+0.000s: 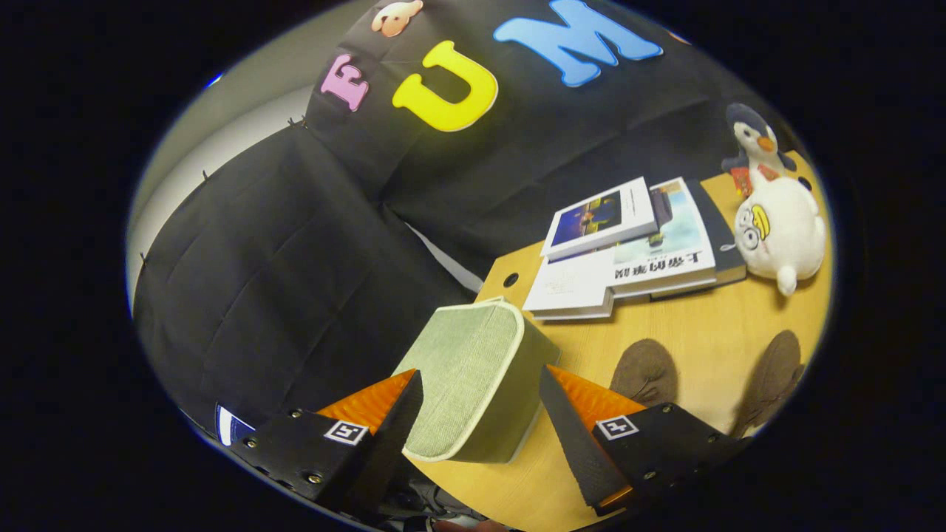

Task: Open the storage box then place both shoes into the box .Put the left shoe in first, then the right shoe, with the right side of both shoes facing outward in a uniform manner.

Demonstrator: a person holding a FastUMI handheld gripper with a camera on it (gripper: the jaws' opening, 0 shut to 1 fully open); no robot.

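A green fabric storage box (473, 377) with pale piping stands at the near corner of the wooden table (702, 332), its lid shut. My gripper (480, 406) is open, and the box sits between and just ahead of its fingers without either finger touching it. Two brown shoes lie on the table past the right finger: one (645, 373) close beside it, the other (772, 380) farther off near the table's edge. The view is tilted.
A stack of books (635, 251) lies beyond the box. A white plush toy (780, 233) and a dark penguin plush (750, 148) stand past the books. The black cloth wall hangs behind the table.
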